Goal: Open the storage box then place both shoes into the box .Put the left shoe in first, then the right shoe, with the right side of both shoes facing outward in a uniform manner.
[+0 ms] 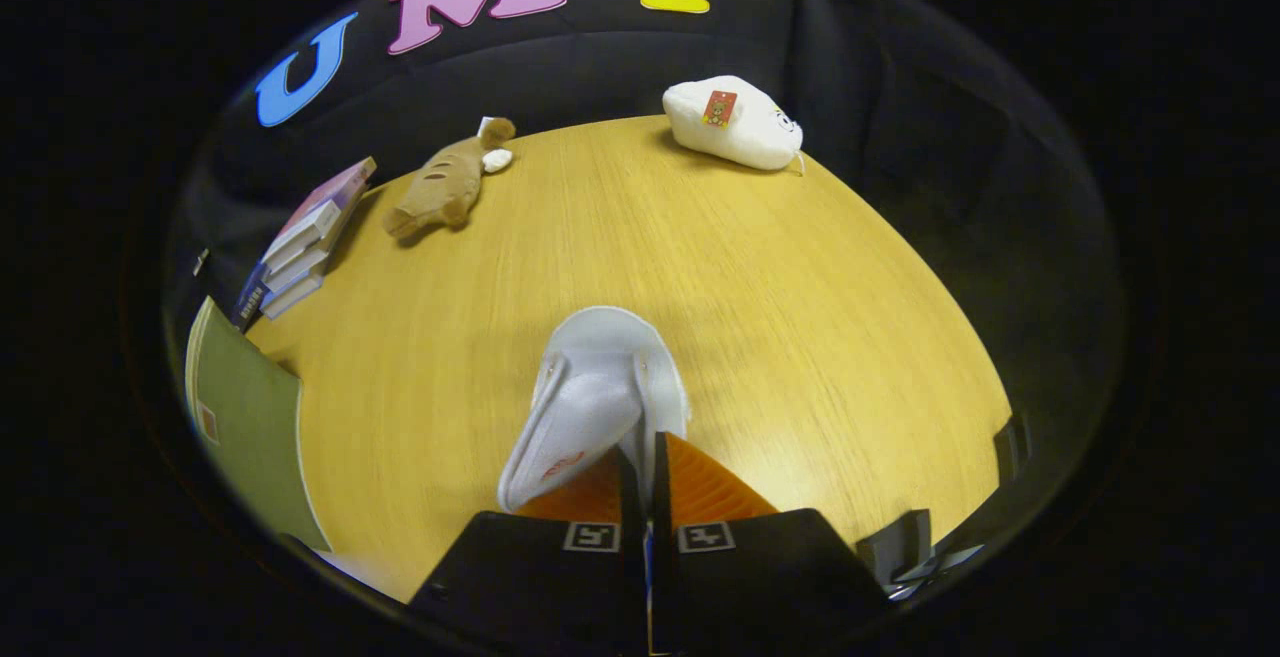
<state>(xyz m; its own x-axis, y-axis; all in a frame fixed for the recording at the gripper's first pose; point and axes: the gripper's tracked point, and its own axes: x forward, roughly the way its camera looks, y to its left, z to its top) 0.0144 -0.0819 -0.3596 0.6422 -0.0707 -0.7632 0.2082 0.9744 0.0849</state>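
Claw (pixel 645 457) pinched narrow on white shoe (pixel 590 397) collar — bare table (pixel 800 317) ahead, right.

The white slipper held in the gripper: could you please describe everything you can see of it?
The white slipper looks soft and fabric-made, with a rounded sole and a small red mark near its strap edge. It is held tilted above the wooden table, its near end pinched between the almost-closed fingers of the gripper, its rounded end pointing away.

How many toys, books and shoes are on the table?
Plush toys: 2, a brown one and a white one
Books: 5, four stacked plus a green one
Shoes: 1, pinched in the gripper
Total: 8
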